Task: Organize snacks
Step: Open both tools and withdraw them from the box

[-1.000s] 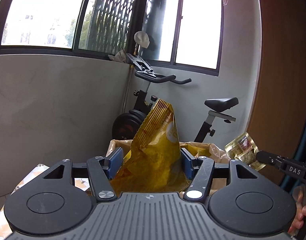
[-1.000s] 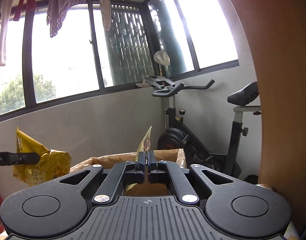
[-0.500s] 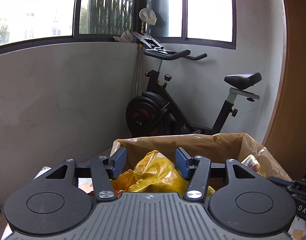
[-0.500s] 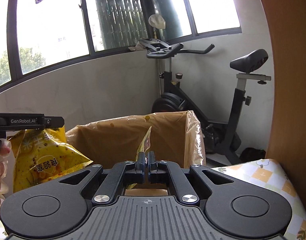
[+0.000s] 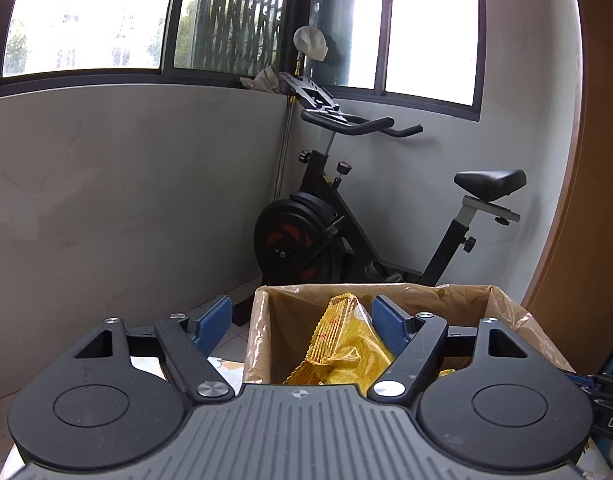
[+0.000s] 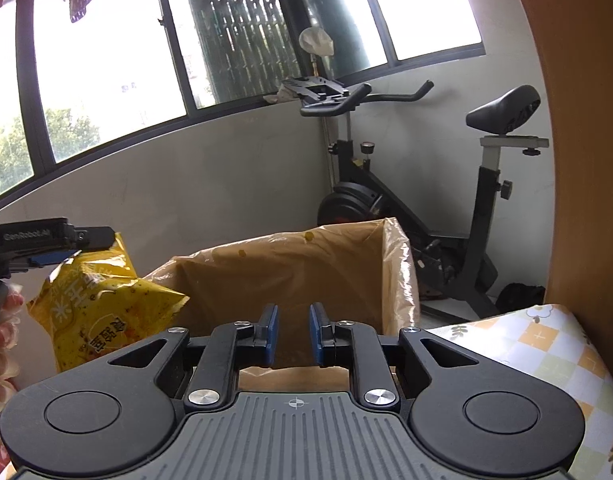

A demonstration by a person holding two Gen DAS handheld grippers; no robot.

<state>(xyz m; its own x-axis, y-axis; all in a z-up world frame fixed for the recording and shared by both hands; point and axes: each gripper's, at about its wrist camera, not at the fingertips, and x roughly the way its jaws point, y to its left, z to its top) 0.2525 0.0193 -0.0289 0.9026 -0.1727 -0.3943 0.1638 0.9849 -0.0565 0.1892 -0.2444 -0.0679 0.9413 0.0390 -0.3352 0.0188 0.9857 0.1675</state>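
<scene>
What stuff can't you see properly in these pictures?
- Box bottom: right wrist view, hidden behind the right gripper.
- Bag lower half: left wrist view, hidden behind the left gripper.
- Bike base: left wrist view, behind the box.
- Left hand: right wrist view, cut off by the left edge.

"GenRobot.AI" is showing in pale letters on the left gripper (image 6: pixel 46 240) body at far left. Large Chinese characters are running across the yellow snack bag (image 6: pixel 102 304) beside it, too warped to read. "DA" is showing on the right gripper (image 5: pixel 610 416) at the right edge.
</scene>
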